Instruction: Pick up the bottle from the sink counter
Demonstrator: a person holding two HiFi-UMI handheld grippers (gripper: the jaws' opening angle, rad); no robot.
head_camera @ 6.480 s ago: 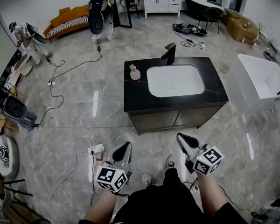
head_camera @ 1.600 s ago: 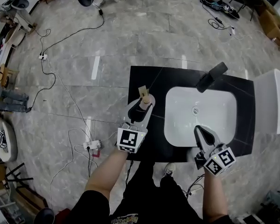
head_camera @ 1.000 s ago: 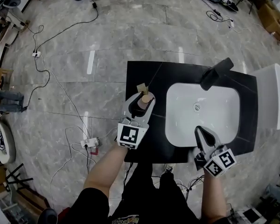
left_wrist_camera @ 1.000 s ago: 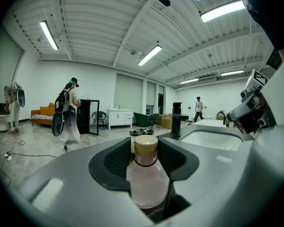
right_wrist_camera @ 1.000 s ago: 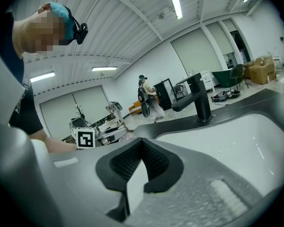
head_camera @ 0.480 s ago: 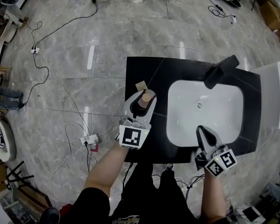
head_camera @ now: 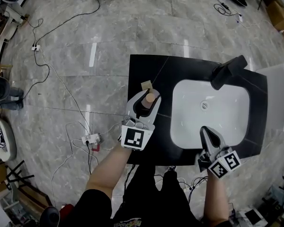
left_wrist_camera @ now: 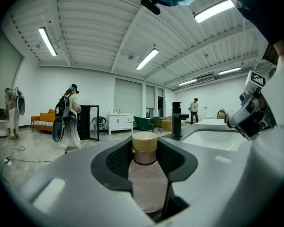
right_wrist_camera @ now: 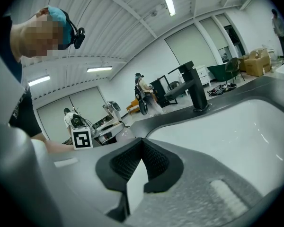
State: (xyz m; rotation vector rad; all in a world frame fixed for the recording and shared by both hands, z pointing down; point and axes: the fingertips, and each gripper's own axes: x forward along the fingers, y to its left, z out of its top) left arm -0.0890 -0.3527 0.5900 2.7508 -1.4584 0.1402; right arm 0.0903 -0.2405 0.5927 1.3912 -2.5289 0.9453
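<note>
A small pinkish bottle [head_camera: 149, 98] with a tan cap stands upright on the left part of the black sink counter [head_camera: 142, 70]. My left gripper [head_camera: 146, 99] has it between its jaws, which have just been closing. In the left gripper view the bottle [left_wrist_camera: 146, 178] fills the gap of the left gripper [left_wrist_camera: 144, 162], with the pads against its body. My right gripper [head_camera: 204, 129] hovers over the near rim of the white basin [head_camera: 213, 112]. Nothing sits in the right gripper [right_wrist_camera: 142, 143], whose pads meet at the tip.
A black faucet [head_camera: 227, 71] stands at the basin's far right. A small tan card [head_camera: 146, 84] lies on the counter just beyond the bottle. A white tub [head_camera: 280, 98] is close on the right. Cables and a power strip [head_camera: 91, 138] lie on the marble floor to the left.
I walked up to the counter, and my left gripper reached around the bottle. Over the last second its jaws narrowed on the bottle. The right gripper stays over the basin's near rim.
</note>
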